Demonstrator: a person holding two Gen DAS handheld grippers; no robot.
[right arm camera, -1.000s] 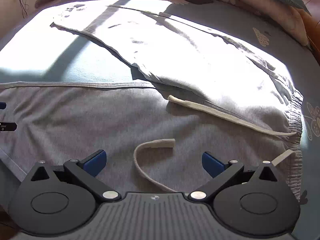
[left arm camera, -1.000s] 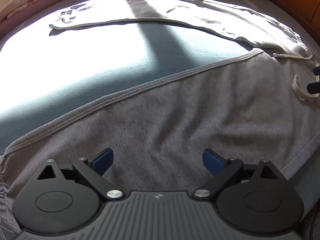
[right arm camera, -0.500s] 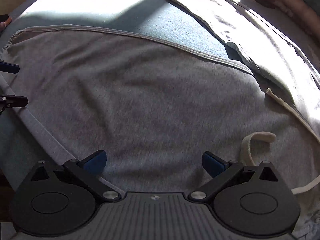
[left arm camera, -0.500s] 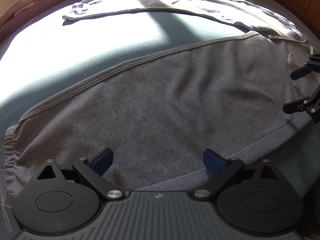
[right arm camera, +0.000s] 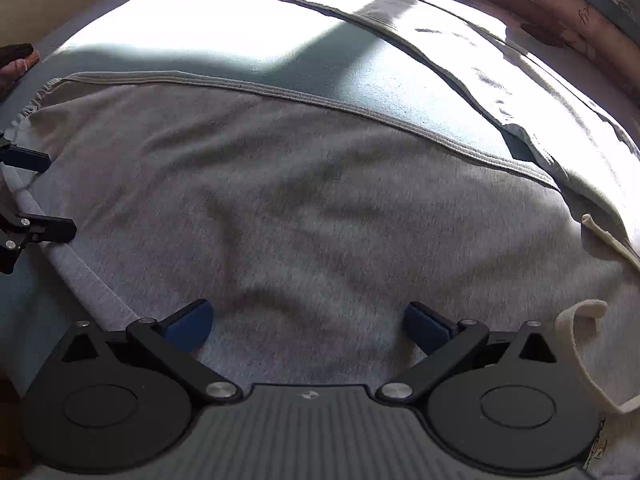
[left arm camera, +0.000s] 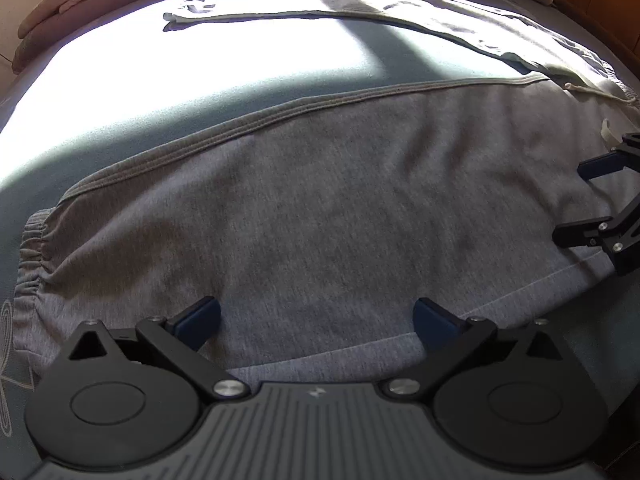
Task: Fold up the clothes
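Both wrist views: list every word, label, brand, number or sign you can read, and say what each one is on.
No readable words or numbers in either view.
Left hand-held gripper: a small pale logo mark on its ribbed body, too small to read.
Right hand-held gripper: the same kind of mark, too small to read.
Grey trousers: no label or print visible.
Bed sheet: only a line-drawn pattern, no text.

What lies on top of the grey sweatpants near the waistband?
A cream drawstring lies loose on the grey sweatpants; its far end runs out of view. The blue sheet beneath is covered.
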